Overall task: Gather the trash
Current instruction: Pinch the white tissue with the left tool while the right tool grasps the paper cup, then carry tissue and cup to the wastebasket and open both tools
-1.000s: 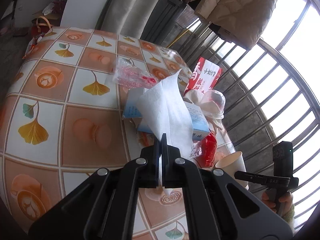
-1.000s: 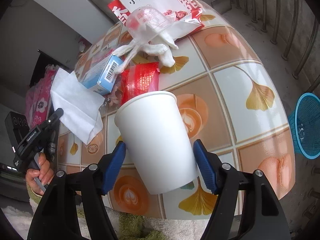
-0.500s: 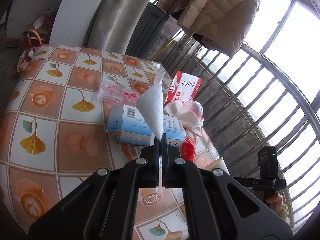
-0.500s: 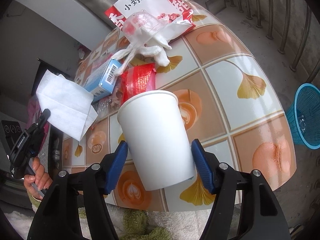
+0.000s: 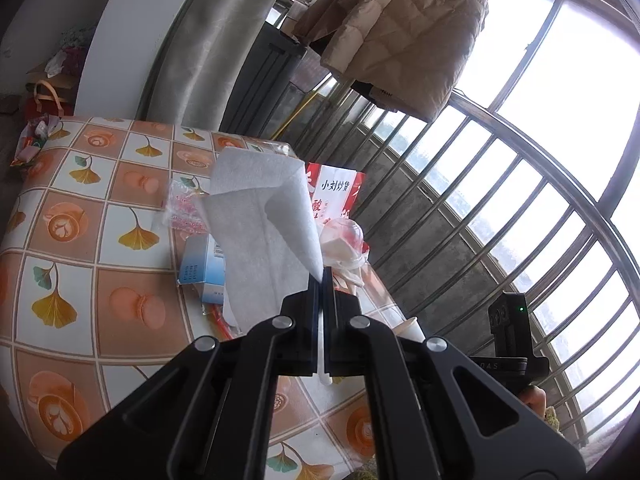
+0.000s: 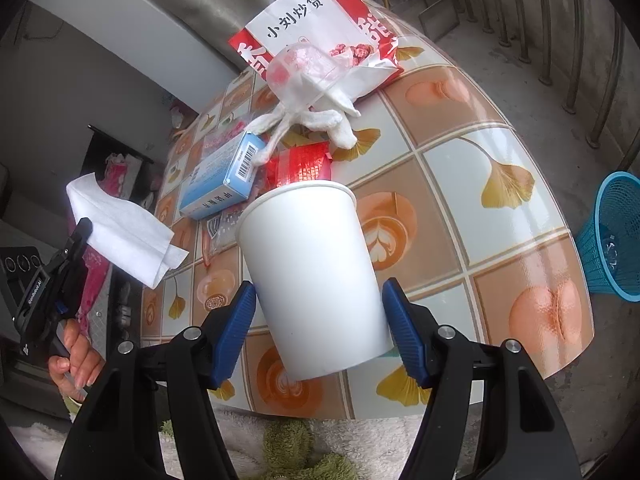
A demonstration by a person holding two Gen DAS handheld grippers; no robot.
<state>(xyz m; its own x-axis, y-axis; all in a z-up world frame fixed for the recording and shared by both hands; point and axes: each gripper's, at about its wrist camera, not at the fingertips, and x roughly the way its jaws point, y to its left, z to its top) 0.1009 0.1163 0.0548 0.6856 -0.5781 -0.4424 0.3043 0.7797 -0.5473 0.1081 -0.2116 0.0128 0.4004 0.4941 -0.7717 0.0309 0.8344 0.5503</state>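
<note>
The left gripper [image 5: 322, 276] is clamped shut on one corner of a tissue [image 5: 260, 216], which hangs in the air over the table's [image 5: 80, 300] near edge. It looks weightless and limp, so a corner pinch should do.

The right gripper [image 6: 320, 312] stands partly open around a paper cup [image 6: 308, 272]; its pads sit at the lower wall, though firm contact is hard to confirm. The cup looks light and crushable, so it is best squeezed gently low down. A blue basket [image 6: 614, 236] stands on the floor beyond the table's right edge.
</note>
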